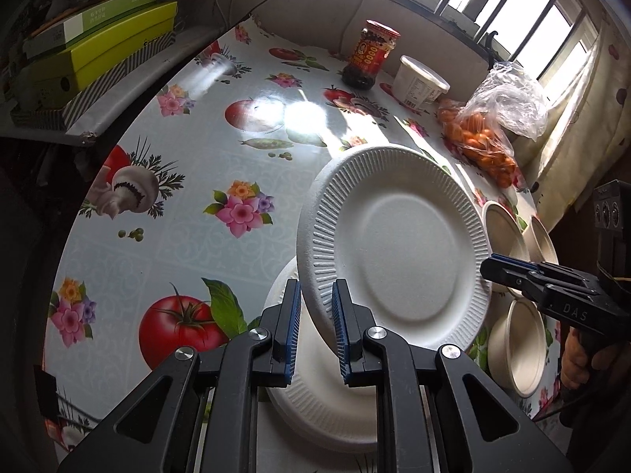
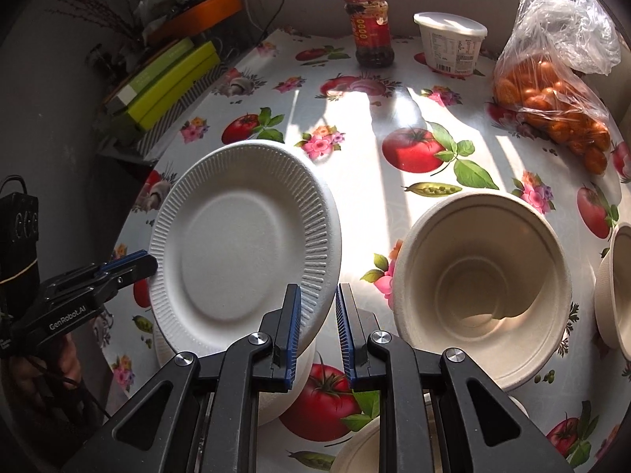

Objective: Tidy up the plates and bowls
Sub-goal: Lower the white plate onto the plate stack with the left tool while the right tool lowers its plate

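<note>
A white ribbed paper plate [image 1: 398, 248] is tilted above another white plate [image 1: 315, 386] lying on the table. My left gripper [image 1: 316, 331] has its jaws on either side of the tilted plate's near rim with a visible gap, so it is open. In the right wrist view the same plate [image 2: 244, 244] sits over the lower plate [image 2: 284, 390], and the left gripper [image 2: 130, 266] is at its left rim. My right gripper [image 2: 318, 335] is open beside the plate's right rim, empty. It shows in the left wrist view [image 1: 493, 266]. A large paper bowl [image 2: 481, 287] sits right of it.
More paper bowls sit at the right [image 2: 615, 287] and near edge [image 2: 359, 453]. At the back stand a red-labelled sauce jar [image 2: 368, 27], a white tub [image 2: 449, 45] and a plastic bag of oranges [image 2: 552, 90]. Green boxes [image 2: 165, 82] lie stacked off the table's left.
</note>
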### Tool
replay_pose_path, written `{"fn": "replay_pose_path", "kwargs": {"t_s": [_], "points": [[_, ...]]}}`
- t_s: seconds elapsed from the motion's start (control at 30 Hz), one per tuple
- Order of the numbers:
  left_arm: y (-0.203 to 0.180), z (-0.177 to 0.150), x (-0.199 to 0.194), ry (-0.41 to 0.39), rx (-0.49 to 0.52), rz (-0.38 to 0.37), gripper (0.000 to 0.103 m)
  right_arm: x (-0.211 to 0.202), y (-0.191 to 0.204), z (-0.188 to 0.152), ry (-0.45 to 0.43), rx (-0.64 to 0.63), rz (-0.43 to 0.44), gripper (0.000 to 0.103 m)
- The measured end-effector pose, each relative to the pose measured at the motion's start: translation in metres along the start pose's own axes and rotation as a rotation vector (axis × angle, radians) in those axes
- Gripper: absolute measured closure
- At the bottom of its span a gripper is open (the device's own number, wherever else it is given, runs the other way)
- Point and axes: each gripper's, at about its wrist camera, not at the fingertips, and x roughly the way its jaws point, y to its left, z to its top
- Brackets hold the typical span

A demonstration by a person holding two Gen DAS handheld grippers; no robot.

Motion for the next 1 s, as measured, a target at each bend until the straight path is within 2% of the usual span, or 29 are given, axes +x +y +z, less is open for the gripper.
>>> {"fn": "replay_pose_path", "kwargs": {"t_s": [0.5, 1.0], "points": [[0.011, -0.035, -0.001, 0.031, -0.017, 0.006, 0.086, 0.008, 0.013, -0.033, 0.044, -0.014, 0.01, 0.085], [0.018, -0.05, 0.002, 0.048, -0.035, 0.013, 0.086, 0.016, 0.018, -0.044, 0.069, -0.014, 0.019, 0.083]]}}
